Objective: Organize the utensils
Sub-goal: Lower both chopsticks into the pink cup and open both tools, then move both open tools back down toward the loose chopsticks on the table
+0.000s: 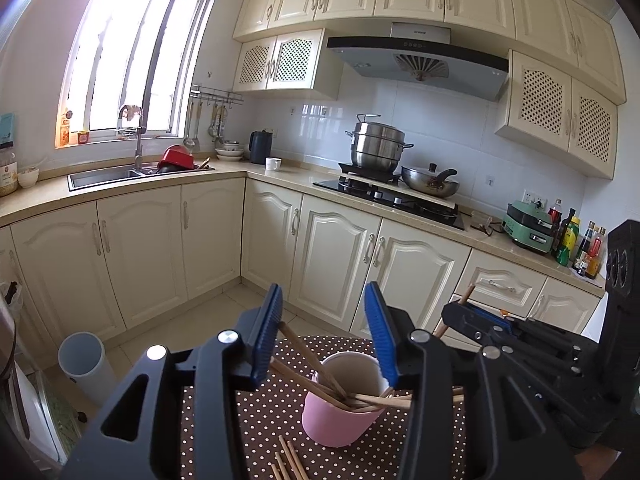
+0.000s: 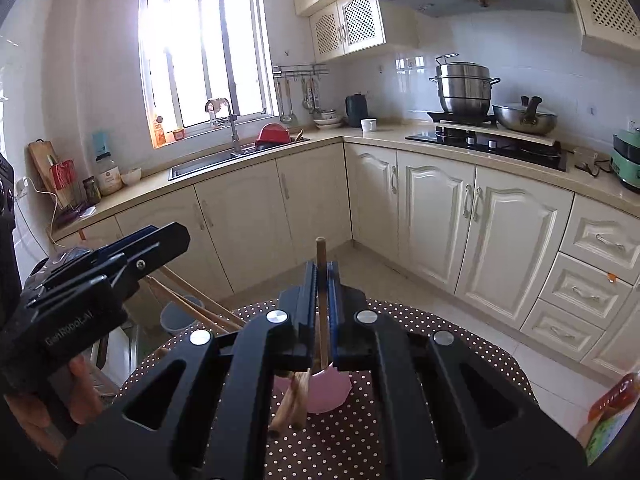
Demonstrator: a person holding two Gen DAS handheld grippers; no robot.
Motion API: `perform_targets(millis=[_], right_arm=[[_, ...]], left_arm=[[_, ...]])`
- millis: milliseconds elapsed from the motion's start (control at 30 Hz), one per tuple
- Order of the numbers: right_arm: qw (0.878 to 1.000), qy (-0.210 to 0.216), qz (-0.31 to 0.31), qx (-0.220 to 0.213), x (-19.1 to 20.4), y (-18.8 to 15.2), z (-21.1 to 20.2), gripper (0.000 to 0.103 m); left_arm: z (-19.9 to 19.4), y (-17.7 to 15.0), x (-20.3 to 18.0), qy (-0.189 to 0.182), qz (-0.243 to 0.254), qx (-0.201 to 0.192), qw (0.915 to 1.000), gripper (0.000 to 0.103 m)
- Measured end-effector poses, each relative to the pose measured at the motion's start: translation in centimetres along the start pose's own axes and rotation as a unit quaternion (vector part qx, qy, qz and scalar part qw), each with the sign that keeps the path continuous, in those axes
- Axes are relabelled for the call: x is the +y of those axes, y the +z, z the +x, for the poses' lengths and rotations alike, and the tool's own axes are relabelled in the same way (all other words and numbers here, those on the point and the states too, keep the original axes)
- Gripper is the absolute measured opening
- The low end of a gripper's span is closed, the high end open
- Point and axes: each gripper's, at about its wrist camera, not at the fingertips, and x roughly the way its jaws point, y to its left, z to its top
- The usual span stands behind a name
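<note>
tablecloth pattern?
Dark brown tablecloth with small white polka dots; clearest in the left wrist view.

The cup (image 1: 340, 412) is pink outside and pale inside. The chopsticks (image 1: 316, 364) in it are light brown wood. The tablecloth (image 1: 256, 420) is dark brown with small white dots. Both grippers, left (image 1: 326, 334) and right (image 2: 321, 300), are black with blue pads. The cabinets (image 1: 332, 248) are cream, the counter (image 1: 280, 178) beige, the wall tiles (image 1: 440, 120) white. A red bowl (image 1: 176, 156) sits by the sink. The pot (image 1: 378, 146) is silver. The cooker (image 1: 530, 226) is green.
</note>
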Motion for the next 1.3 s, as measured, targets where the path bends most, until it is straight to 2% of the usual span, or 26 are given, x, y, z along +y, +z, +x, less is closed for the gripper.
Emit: perform_targets(millis=[467,567,833,1300], right_arm=[[1.000,-0.004,0.013,-0.014,0.2,0.4,-3.0,0.006],[1.000,-0.005,0.013,-0.019,0.4,0.5,-4.1,0.006],[0.999,-0.005,0.011,-0.031,1.4,0.6,-7.3,0.006],[1.000,-0.002,0.004,-0.018,3.5,-2.2,-12.0,0.007]], left_arm=[[-3.3,0.4,0.3,0.003,0.006,-0.007,0.9999,0.048],[-4.5,0.4,0.3,0.005,0.009,-0.011,0.9999,0.055],[-8.1,0.3,0.2,0.013,0.022,-0.018,0.9995,0.059],[-14.1,-2.9,1.1,0.024,0.034,-0.011,0.9991,0.064]])
